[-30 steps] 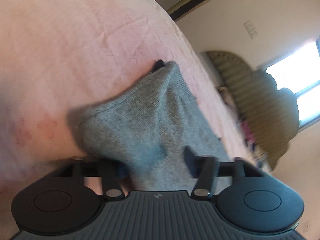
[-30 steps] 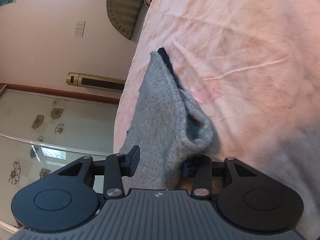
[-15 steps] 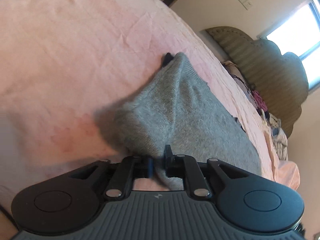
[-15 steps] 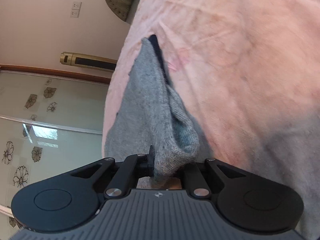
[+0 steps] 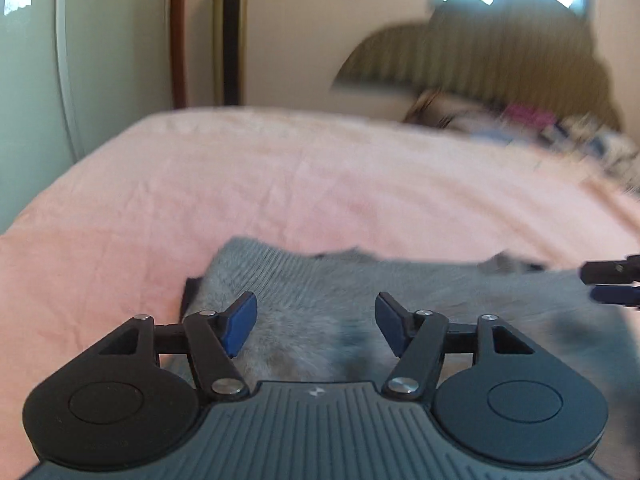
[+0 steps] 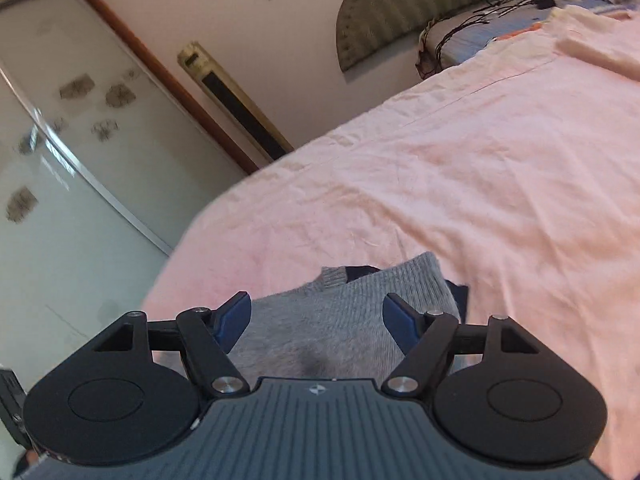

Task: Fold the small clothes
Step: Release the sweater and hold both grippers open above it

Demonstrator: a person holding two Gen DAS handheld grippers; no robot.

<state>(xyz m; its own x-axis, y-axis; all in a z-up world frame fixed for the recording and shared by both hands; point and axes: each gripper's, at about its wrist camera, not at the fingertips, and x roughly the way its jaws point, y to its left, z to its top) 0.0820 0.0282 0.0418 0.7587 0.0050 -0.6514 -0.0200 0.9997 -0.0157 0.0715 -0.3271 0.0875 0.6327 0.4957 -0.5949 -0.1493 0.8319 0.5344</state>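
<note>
A grey knit garment (image 5: 360, 280) lies flat on the pink bedspread (image 5: 280, 184), with a dark lining showing at its left edge. My left gripper (image 5: 316, 304) hovers over its near part; its jaws are opening and the blue pads touch nothing. The right gripper's fingers (image 5: 612, 284) poke in at the right edge of that view. In the right wrist view the same garment (image 6: 360, 292) rests on the bedspread (image 6: 480, 180). My right gripper (image 6: 317, 304) is above it, jaws opening, with nothing pressed between the pads.
A padded headboard (image 5: 480, 56) with a blurred clutter of clothes (image 5: 560, 128) stands at the far right. A glass sliding door (image 6: 60, 160) and a tall gold-and-black unit (image 6: 236, 108) stand beyond the bed's left edge. Cables (image 6: 480, 16) and a folded cream cloth (image 6: 592, 44) lie near the headboard.
Both grippers were shut on the lifted grey garment; now both have let go and opened. The garment has dropped flat on the bed, and both views have rolled towards level.
</note>
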